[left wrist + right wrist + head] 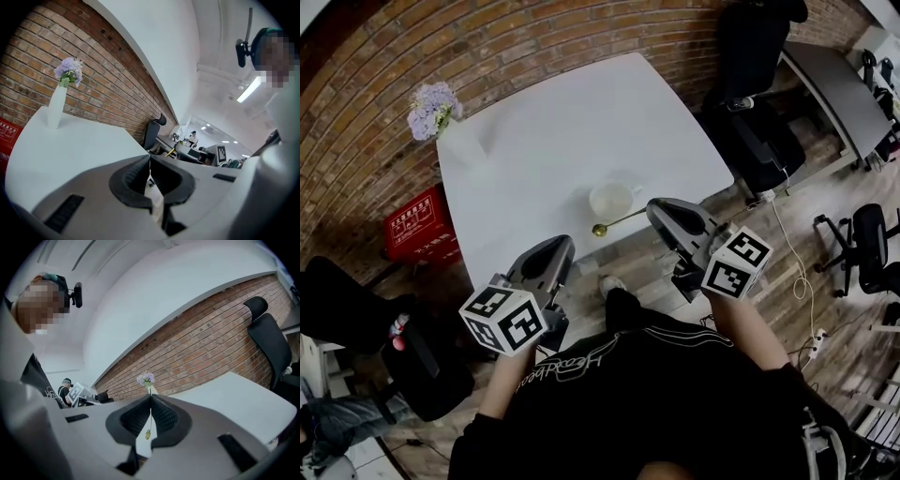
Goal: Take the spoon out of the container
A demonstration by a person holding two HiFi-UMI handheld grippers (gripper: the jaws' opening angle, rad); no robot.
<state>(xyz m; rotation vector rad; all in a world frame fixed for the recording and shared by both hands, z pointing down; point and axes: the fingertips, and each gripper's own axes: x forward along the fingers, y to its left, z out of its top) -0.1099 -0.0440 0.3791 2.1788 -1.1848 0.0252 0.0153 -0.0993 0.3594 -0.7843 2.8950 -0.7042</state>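
A white cup-like container [612,199] stands near the front edge of the white table [534,141]. The golden spoon [602,228] is outside it, its bowl low by the table's front edge and its thin handle running right into my right gripper [657,212]. That gripper is shut on the handle's end. In the right gripper view the spoon [148,434] shows in the slit below the closed tips of the right gripper [150,398]. My left gripper [559,247] hangs off the table's front edge, left of the spoon. Its jaws in the left gripper view [150,159] are shut, with nothing between them.
A white vase of lilac flowers [431,108] stands at the table's far left corner by the brick wall. A red crate [417,225] sits on the floor to the left. Black office chairs [759,131] and a grey desk [839,89] stand to the right.
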